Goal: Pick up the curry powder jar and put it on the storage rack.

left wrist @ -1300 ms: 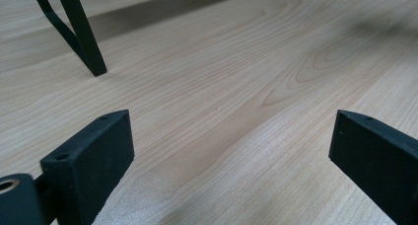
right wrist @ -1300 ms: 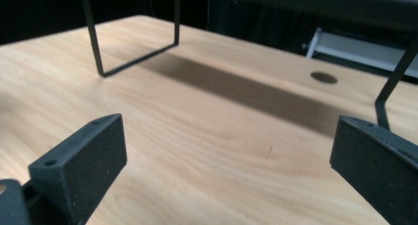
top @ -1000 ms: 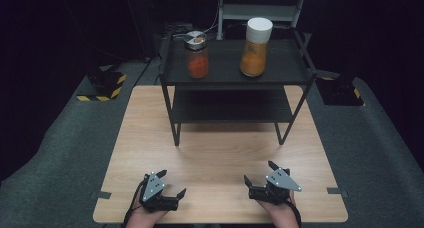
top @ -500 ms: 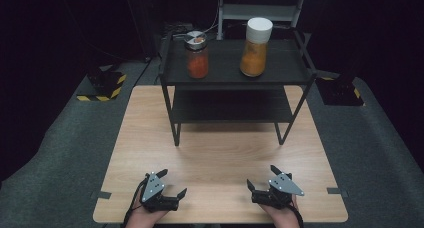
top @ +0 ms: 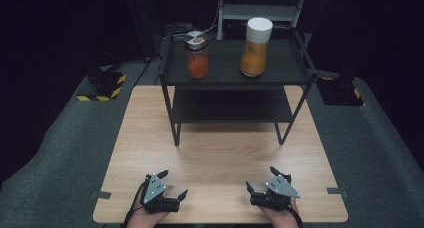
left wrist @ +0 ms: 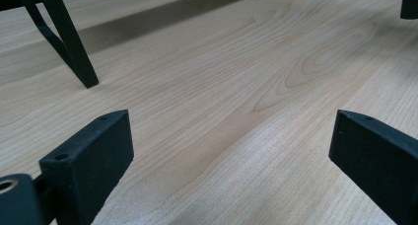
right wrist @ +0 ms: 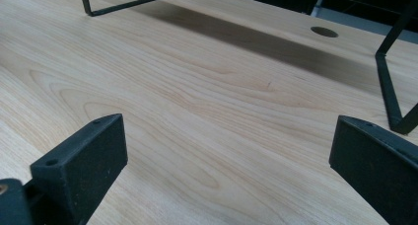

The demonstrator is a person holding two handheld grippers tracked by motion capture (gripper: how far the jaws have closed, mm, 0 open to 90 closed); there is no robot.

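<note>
Both grippers are held low at the near edge of the wooden table, and the things nearest to them are set far ahead and above: two jars stand upright on the top of a black two-tier shelf at the far half of the table. The left gripper is seen with its jaws spread wide and nothing between them; in the left gripper view only bare wood lies between its jaws, with one shelf leg ahead and to the left. The right gripper is likewise wide open and empty, and bare board is seen between its jaws in the right gripper view. The short jar with the metal lid stands towards the left of the shelf top, more or less straight ahead of the left gripper, so that hand is judged the nearer to it. The tall jar with the white cap stands to the right of it, well apart, roughly ahead of the right gripper. Both jars have their long axis vertical, so a level approach from the front, at shelf-top height, is judged likely to be called for. The lower tier of the shelf is bare. The table is pale, smooth and uncluttered; grey carpet surrounds it, and the room beyond is dark.
</note>
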